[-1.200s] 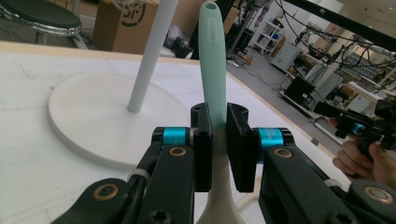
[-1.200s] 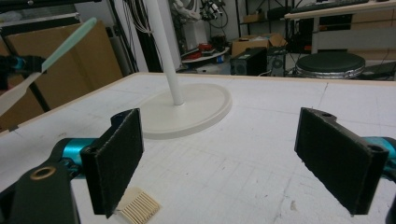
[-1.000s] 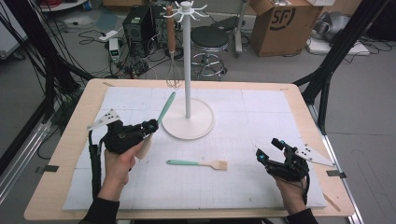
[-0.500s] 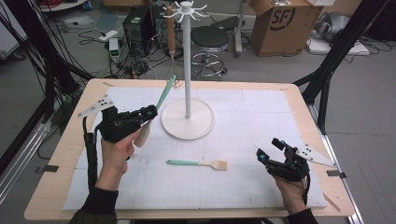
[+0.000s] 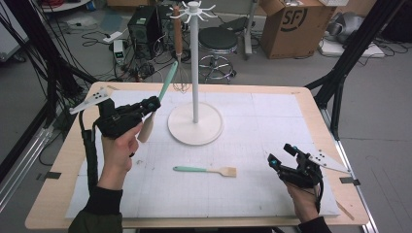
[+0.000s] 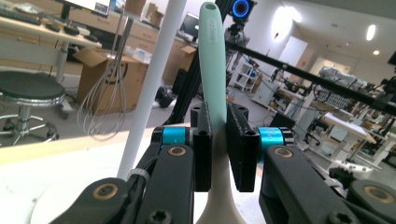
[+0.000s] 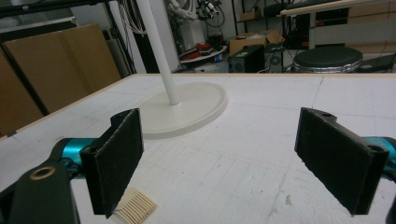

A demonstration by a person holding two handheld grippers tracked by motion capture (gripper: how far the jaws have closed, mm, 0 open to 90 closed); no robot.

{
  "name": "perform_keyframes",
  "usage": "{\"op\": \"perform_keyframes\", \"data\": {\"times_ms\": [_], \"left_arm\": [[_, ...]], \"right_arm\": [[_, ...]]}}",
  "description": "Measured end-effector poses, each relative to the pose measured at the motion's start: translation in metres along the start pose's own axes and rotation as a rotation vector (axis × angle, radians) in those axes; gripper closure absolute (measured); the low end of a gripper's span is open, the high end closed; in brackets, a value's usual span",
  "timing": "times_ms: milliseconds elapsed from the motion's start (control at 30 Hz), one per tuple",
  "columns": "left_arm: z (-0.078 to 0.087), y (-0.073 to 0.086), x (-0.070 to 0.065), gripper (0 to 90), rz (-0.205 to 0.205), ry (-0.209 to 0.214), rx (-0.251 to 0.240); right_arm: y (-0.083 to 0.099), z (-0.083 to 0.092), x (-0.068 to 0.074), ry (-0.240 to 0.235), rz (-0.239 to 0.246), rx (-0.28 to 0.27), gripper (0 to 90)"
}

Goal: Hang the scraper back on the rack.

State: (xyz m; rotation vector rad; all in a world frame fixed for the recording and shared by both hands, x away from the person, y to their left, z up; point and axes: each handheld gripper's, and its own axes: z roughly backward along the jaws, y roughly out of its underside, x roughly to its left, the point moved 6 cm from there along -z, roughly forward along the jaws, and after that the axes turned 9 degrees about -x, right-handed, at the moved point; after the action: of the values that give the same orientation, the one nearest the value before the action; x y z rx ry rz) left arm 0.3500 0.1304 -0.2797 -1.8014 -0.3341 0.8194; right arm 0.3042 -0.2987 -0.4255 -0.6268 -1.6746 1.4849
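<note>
My left gripper [image 5: 151, 104] is shut on a spatula [image 5: 167, 81] with a mint-green handle and a cream head, held in the air left of the white hook rack [image 5: 195, 73]. The handle tilts up toward the rack's pole and the head hangs below the jaws. In the left gripper view the handle [image 6: 212, 60] rises between the closed pads of the gripper [image 6: 218, 140], beside the pole [image 6: 152, 79]. A whisk [image 5: 179, 43] with a wooden handle hangs from a rack hook. My right gripper [image 5: 283, 156] rests open at the table's front right, holding nothing [image 7: 219, 154].
A small brush [image 5: 206, 170] with a green handle and a tan head lies on the white mat in front of the rack's round base [image 5: 195, 127]; its head [image 7: 135, 205] shows below my right jaw. A stool, boxes and cables stand beyond the table's far edge.
My left gripper has risen with the spatula and moved toward the rack; the handle now points up steeply. The right gripper and the brush have stayed put.
</note>
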Motion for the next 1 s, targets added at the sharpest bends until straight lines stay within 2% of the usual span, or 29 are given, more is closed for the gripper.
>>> {"op": "perform_keyframes", "data": {"times_ms": [200, 500, 567, 633, 867, 1000], "left_arm": [[-0.008, -0.006, 0.0, 81.2, -0.004, 0.006, -0.015], [-0.015, -0.012, 0.006, 81.2, 0.035, 0.041, -0.073], [-0.017, -0.016, 0.005, 81.2, 0.026, 0.05, -0.081], [-0.019, -0.021, 0.004, 81.2, 0.034, 0.056, -0.094], [-0.027, -0.032, -0.001, 81.1, 0.007, 0.068, -0.117], [-0.029, -0.035, -0.002, 81.1, 0.012, 0.082, -0.139]], "right_arm": [[0.001, -0.002, -0.001, -0.008, -0.01, 0.001, 14.4], [0.001, -0.002, -0.003, -0.015, -0.022, -0.009, 14.4], [0.0, -0.002, -0.004, -0.026, -0.056, -0.018, 14.3], [-0.001, -0.002, -0.005, -0.039, -0.081, -0.027, 14.2], [-0.001, -0.001, -0.006, -0.037, -0.086, -0.026, 14.2], [-0.002, 0.0, -0.005, -0.049, -0.1, -0.033, 14.2]]}}
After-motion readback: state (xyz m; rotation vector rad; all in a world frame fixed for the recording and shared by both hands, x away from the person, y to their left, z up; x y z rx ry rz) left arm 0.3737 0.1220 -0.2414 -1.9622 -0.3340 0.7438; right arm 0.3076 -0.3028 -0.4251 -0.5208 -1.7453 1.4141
